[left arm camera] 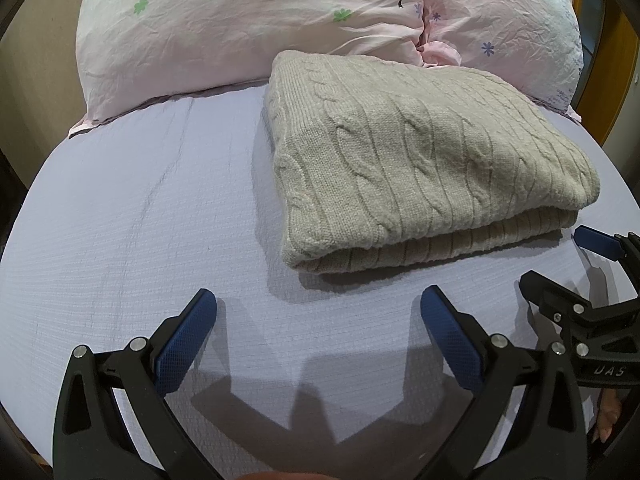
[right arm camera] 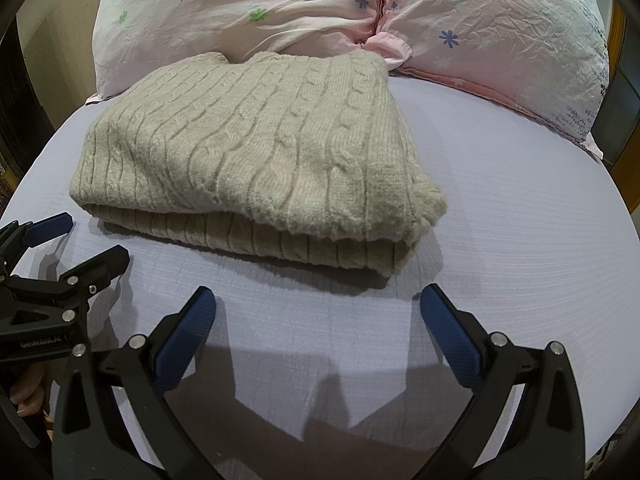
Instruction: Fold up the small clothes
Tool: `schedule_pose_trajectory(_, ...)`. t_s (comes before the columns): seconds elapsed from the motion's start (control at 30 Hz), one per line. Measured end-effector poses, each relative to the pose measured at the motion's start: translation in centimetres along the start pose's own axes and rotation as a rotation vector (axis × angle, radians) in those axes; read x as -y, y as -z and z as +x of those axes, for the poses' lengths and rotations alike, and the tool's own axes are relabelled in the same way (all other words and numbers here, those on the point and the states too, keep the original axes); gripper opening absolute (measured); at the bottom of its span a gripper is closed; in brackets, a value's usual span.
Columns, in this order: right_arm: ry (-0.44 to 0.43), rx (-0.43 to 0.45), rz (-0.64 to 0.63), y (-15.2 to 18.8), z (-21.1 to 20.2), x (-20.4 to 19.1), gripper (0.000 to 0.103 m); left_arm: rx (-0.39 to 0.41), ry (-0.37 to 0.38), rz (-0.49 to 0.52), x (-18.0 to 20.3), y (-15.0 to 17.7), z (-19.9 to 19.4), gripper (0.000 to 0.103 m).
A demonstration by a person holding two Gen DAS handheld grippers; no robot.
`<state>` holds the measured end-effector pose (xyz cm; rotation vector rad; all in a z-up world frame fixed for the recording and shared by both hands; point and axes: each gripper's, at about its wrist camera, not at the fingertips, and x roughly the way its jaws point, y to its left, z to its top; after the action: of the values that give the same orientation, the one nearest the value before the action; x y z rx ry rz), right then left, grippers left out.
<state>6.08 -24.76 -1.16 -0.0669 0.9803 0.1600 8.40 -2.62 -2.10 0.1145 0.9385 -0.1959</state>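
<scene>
A beige cable-knit sweater (left arm camera: 420,160) lies folded in a thick rectangle on the pale lilac bed sheet (left arm camera: 140,220); it also shows in the right wrist view (right arm camera: 248,152). My left gripper (left arm camera: 318,320) is open and empty, a short way in front of the sweater's near left corner. My right gripper (right arm camera: 318,320) is open and empty, just in front of the sweater's near right corner. Each gripper shows in the other's view: the right gripper (left arm camera: 560,260) at the right edge, the left gripper (right arm camera: 92,236) at the left edge, both open.
Two pink flowered pillows (left arm camera: 240,32) (right arm camera: 500,40) lie against the head of the bed behind the sweater, touching its far edge. Bare sheet (right arm camera: 520,200) lies to the sweater's left and right. A wooden frame (left arm camera: 612,80) stands at the far right.
</scene>
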Motion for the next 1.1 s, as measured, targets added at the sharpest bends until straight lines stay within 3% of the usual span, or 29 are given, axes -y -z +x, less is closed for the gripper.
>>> schedule_pose_trajectory(1.1, 0.0, 0.001, 0.0, 0.0, 0.03, 0.0, 0.101, 0.002, -0.006, -0.002, -0.08, 0.06, -0.06, 0.102)
